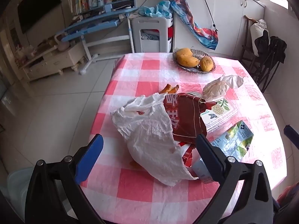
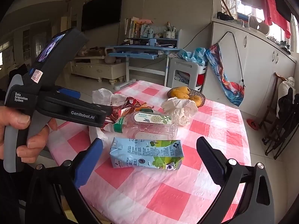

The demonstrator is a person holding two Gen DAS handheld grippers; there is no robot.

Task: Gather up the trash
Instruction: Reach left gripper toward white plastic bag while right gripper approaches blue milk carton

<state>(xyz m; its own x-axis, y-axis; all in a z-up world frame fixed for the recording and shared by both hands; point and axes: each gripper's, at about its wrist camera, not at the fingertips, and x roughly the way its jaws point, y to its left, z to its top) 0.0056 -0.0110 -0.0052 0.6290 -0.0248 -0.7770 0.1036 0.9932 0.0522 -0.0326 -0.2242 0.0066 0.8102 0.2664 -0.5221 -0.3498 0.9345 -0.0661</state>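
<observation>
The white plastic bag (image 1: pixel 149 141) drapes over the red snack wrapper (image 1: pixel 186 119) and hides most of what lies under it; something orange shows at its mouth, too little to name. Both sit on the checked table (image 1: pixel 134 186), between the wide-spread jaws of the left gripper (image 1: pixel 147 156), neither pad touching. The right gripper (image 2: pixel 149 160) also stands spread and holds nothing. Just ahead of it lies the flattened milk carton (image 2: pixel 146 155), its long axis crosswise to the fingers. Behind the carton, the clear bottle (image 2: pixel 147 125) lies on its side, also crosswise, its left end hidden behind the left gripper's body.
</observation>
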